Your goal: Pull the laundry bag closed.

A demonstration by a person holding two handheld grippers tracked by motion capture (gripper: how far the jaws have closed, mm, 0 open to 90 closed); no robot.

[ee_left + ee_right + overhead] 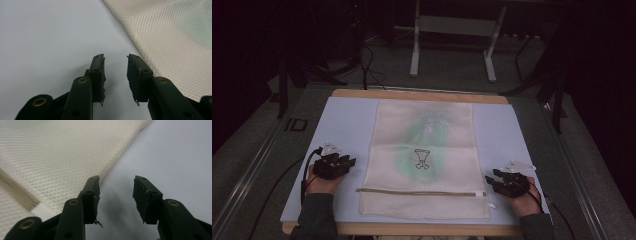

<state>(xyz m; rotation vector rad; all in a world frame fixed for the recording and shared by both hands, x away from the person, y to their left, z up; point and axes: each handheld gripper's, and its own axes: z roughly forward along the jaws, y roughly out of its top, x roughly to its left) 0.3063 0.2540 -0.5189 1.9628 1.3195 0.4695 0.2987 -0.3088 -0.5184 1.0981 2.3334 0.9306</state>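
Note:
A cream mesh laundry bag [424, 157] lies flat in the middle of the pale mat [344, 120], with a green garment showing faintly through it and a zipper [419, 192] running across near its front end. My left gripper [351, 161] rests on the mat just left of the bag, open and empty. In the left gripper view its jaws [115, 60] stand apart over bare mat, with the bag's mesh edge [160, 37] to the right. My right gripper [490, 178] sits open by the bag's front right corner. In the right gripper view the mesh [57, 152] lies to the left of the gripper [116, 180].
The mat covers a wooden table [422, 95] whose edge shows at the back and front. A white stand [452, 30] and cables [367, 65] are on the dark floor beyond the table. Bare mat lies on both sides of the bag.

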